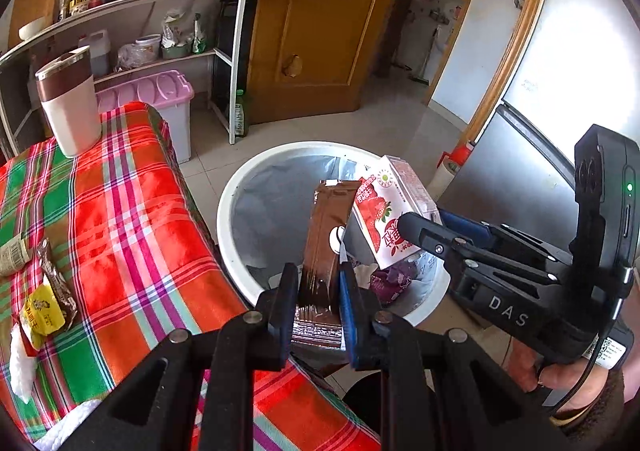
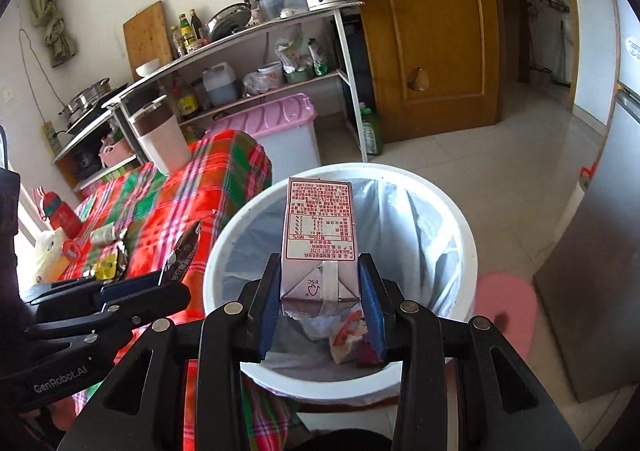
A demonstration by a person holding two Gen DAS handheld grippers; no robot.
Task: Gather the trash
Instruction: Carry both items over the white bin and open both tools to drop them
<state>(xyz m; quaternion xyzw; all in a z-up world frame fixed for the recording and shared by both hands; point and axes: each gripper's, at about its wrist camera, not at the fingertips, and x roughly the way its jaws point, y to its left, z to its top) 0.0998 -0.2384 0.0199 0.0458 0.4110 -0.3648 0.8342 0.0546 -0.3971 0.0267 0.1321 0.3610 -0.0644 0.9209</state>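
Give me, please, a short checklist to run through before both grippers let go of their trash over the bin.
1. Left gripper shut on the brown wrapper: ok.
2. Right gripper shut on the milk carton: ok.
3. Carton above the white bin's opening: ok.
4. Wrapper over the opening: ok, near the table-side rim.
5. Bin liner in place: ok.
6. Trash remaining on the plaid tablecloth, like the yellow packet: not ok.
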